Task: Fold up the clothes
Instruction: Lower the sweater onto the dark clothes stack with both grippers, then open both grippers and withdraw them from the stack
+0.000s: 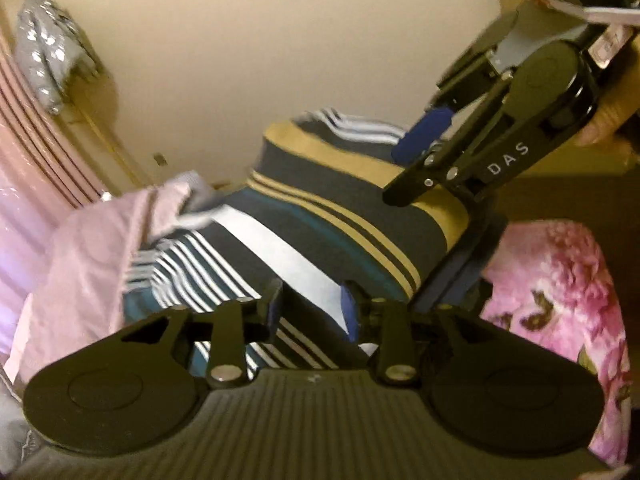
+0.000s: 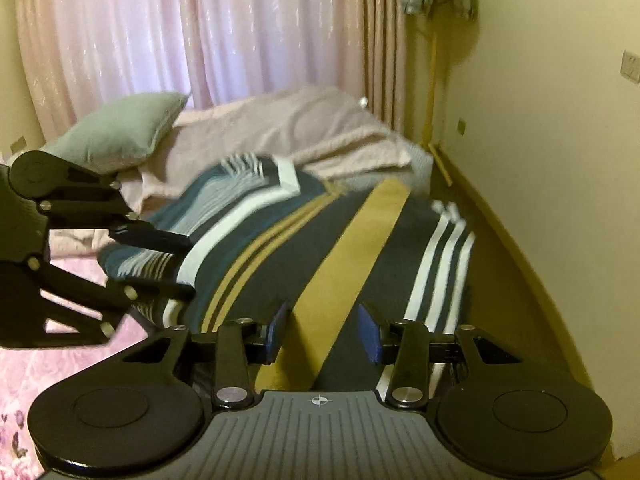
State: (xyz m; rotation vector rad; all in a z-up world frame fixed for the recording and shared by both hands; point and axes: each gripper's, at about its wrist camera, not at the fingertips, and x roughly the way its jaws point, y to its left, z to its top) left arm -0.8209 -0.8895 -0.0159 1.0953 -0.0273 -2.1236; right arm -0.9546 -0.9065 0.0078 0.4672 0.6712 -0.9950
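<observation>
The striped garment (image 2: 320, 248), dark with white, teal and mustard bands, is lying spread across the bed (image 1: 560, 300), over the pink floral bedspread and just beside a rumpled pale pink blanket (image 2: 288, 132). A grey-green pillow (image 2: 120, 132) is resting beyond the garment, near the pink curtains (image 2: 180, 40).

The left tool (image 1: 310, 312) is hanging over the garment's narrow white stripes, its jaws standing apart with cloth showing in the gap; whether the blue pads (image 1: 349, 300) are pressing on the fabric cannot be told from the blurred view. The right tool (image 2: 324, 332) is hovering over the garment's broad mustard band, its jaws also apart with cloth between them, and no grip can be made out there either.

Seen from the left wrist, the right tool (image 1: 416, 160) is reaching down toward the garment's far edge. Seen from the right wrist, the left tool (image 2: 188, 264) is sitting at the garment's teal-striped end.
</observation>
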